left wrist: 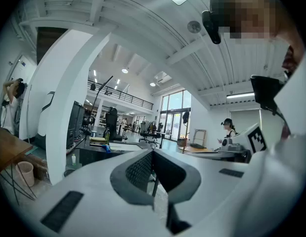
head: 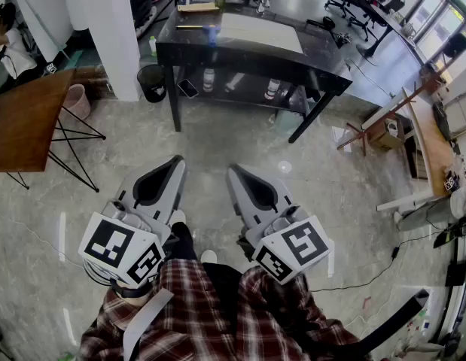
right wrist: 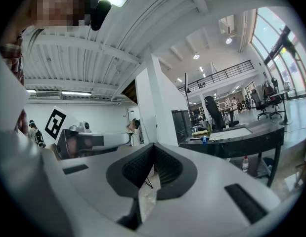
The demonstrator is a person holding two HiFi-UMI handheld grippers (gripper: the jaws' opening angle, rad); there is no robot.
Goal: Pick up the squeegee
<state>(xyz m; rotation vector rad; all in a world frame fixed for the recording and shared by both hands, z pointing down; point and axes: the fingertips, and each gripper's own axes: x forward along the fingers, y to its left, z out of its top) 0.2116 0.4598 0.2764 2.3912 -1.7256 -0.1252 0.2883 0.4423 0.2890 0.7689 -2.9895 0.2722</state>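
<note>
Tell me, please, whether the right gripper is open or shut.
Shut. In the right gripper view, the right gripper has its jaw tips meeting, with nothing held between them.

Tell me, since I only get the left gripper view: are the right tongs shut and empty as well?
Observer: Yes. The right gripper has its tongs closed together, nothing between them.
Operator: Have we reached the dark table?
Observer: No. The head view shows the right gripper and the left gripper over the floor, apart from the dark table.
Operator: What sits under its top?
Observer: A lower shelf holding bottles.
</note>
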